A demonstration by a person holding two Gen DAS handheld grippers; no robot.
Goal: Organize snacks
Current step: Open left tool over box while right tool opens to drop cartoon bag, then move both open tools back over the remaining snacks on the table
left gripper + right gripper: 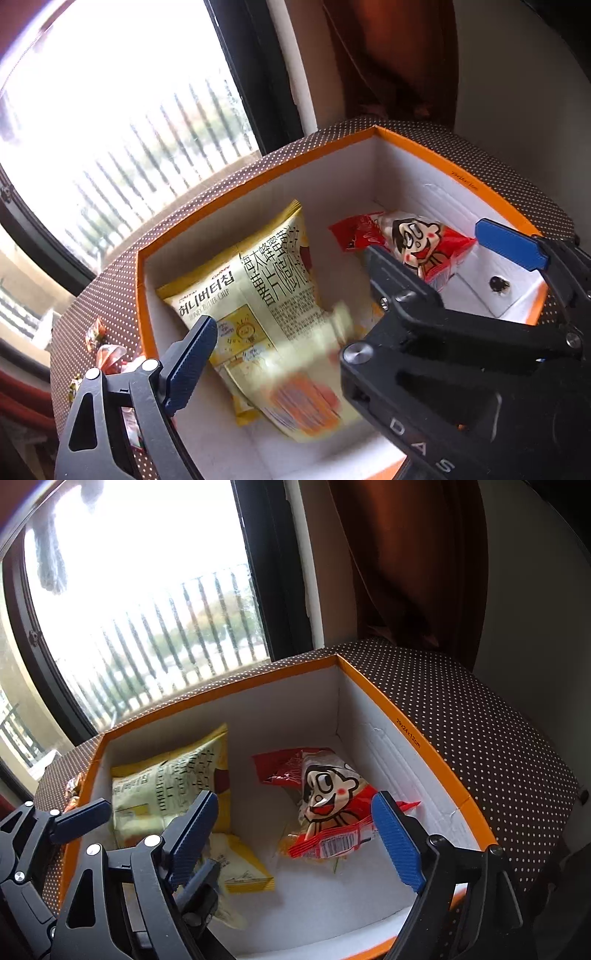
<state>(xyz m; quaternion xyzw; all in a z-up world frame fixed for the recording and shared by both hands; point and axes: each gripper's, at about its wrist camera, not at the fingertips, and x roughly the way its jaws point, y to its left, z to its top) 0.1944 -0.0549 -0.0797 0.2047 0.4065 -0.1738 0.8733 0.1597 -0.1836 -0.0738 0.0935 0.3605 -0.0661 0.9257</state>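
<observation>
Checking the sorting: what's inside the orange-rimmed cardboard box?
Inside the orange-rimmed cardboard box: a yellow honey-butter chip bag and a red cartoon-face snack pack. Anything beneath them is hidden.

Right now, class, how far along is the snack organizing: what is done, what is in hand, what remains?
Done: the yellow chip bag and red cartoon snack pack lie inside the orange box. In hand: nothing; the left hand-held gripper and right hand-held gripper are open. Left: small wrapped snacks outside the box.
</observation>
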